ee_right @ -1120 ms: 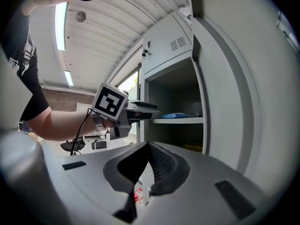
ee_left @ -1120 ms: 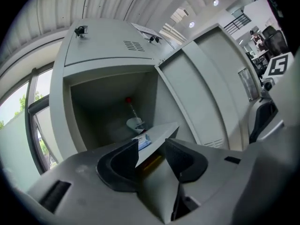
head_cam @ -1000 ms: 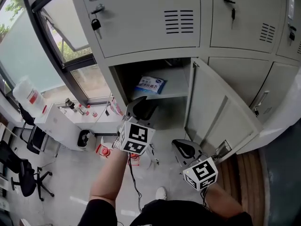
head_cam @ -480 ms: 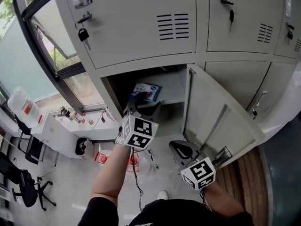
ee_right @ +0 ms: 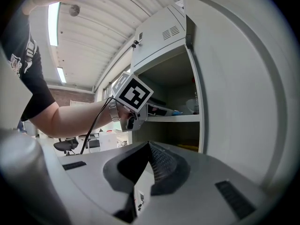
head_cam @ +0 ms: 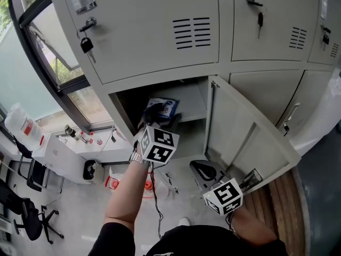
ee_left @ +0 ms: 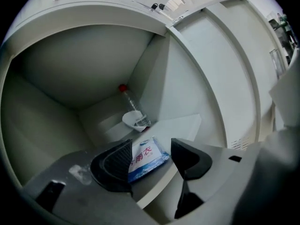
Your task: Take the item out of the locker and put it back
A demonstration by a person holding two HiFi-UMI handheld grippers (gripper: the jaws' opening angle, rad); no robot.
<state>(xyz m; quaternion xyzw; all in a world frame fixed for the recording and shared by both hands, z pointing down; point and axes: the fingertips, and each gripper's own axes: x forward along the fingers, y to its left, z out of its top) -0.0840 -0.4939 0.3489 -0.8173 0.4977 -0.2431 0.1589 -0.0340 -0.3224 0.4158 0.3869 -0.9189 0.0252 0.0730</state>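
A blue-and-white flat packet (ee_left: 146,154) lies on the locker shelf (ee_left: 185,125), also seen in the head view as the packet (head_cam: 164,106) inside the open compartment. My left gripper (ee_left: 151,162) reaches into the locker with the packet between its jaws. Its jaws have just been opening and stand wide, the pads off the packet. In the head view the left gripper (head_cam: 155,115) sits at the shelf's front. My right gripper (ee_right: 148,159) hangs lower, outside the locker by the open door (head_cam: 242,129); its jaws meet with nothing between them, as the right gripper (head_cam: 204,170) also shows.
At the back of the shelf stand a clear bottle with a red cap (ee_left: 127,97) and a white bowl (ee_left: 133,121). Keys (head_cam: 85,44) hang from the upper locker door. A white desk with small bottles (head_cam: 72,137) and office chairs (head_cam: 21,212) stand at left.
My left gripper has moved forward into the locker, up to the packet on the shelf. The right gripper has hardly moved.
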